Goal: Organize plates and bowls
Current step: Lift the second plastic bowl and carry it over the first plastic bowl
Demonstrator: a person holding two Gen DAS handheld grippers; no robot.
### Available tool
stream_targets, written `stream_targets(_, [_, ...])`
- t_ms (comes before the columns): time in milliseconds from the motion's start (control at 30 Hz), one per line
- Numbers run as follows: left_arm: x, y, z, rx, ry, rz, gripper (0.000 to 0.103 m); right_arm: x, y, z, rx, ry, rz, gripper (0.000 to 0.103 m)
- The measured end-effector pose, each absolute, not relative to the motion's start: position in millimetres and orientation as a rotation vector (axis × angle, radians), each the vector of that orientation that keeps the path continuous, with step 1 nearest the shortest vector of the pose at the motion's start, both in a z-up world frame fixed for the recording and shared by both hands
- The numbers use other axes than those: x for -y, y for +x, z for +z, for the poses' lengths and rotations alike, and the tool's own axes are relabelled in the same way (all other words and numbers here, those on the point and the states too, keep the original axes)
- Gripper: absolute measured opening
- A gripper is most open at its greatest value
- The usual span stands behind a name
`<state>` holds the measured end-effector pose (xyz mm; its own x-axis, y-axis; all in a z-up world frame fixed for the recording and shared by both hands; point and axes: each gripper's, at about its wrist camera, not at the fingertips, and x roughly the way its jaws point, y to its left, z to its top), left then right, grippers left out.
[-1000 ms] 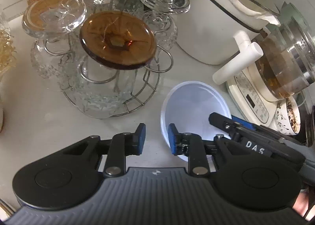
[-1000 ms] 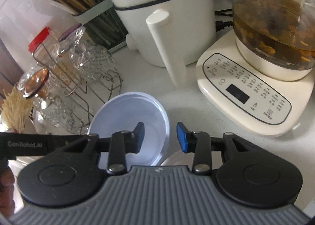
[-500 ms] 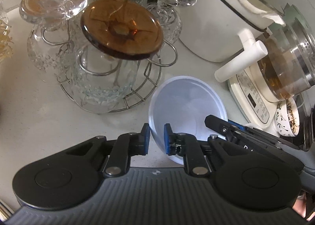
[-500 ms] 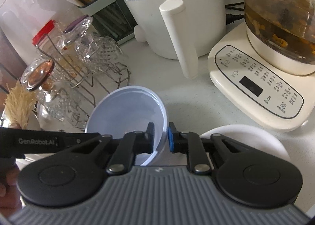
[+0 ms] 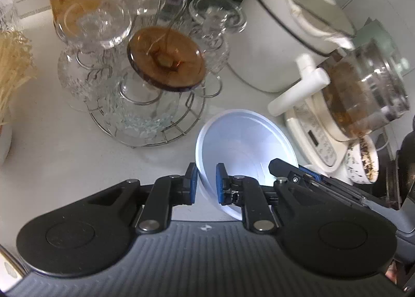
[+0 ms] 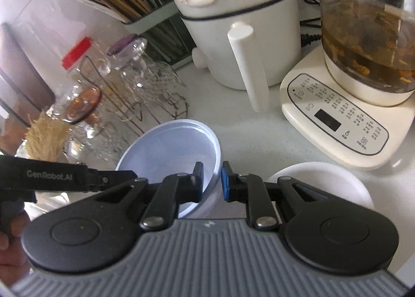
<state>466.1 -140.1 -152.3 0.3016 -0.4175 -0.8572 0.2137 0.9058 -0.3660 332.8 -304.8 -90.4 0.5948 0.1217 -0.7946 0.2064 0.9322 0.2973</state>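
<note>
a thin, smooth, pale blue-white plastic bowl (image 5: pixel 243 141) sits at the lower centre of both views, round, empty and tilted, just above a speckled white counter (image 5: pixel 64 162). the left gripper (image 5: pixel 206 182), black with blue pads, grips the bowl's near left rim, one pad outside the wall and one inside. the right gripper (image 6: pixel 212 181) pinches the opposite rim the same way, and its black fingers show at the lower right of the left view. both grippers point steeply downward, and their jaws have just been closing onto the rim. in the right view, a shallow white plate (image 6: pixel 321 182) lies on the counter at the lower right, just beside the bowl. above the bowl stands a round wire rack (image 5: pixel 145 115) holding upturned cut-glass cups with a ribbed sparkle, and one amber glass disc (image 5: pixel 166 59) tilted toward the camera. at the upper right are a glossy white pot (image 6: pixel 241 27) with a thick straight handle, and a clear glass kettle (image 6: pixel 368 27) of brown liquid on a cream base with printed buttons. a green holder of chopsticks (image 6: pixel 122 3) sits at the upper left of the right view.
</note>
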Motion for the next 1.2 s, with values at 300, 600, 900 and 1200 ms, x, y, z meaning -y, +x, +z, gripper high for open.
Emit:
stream_targets(300, [133.8, 444.1, -114.9, -1.139, -0.222, -0.411, 0.017, 298.6, 315.7, -62.8, -0.903, 0.388, -0.014, 0.017])
stream_targets(600, [118.9, 422.9, -89.0, -1.109, -0.231, -0.424, 0.017, 286.3, 299.4, -37.4, -0.862, 0.395, -0.008, 0.017])
stream_targets(900, [101.1, 405.5, -64.9, -1.066, -0.218, -0.456, 0.017, 268.4, 280.7, -18.3, -0.834, 0.411, -0.017, 0.017])
stream_targets(1200, [79.8, 391.3, -52.8, -1.04, -0.23, -0.461, 0.017, 250.9, 268.1, -3.0, -0.811, 0.407, -0.002, 0.017])
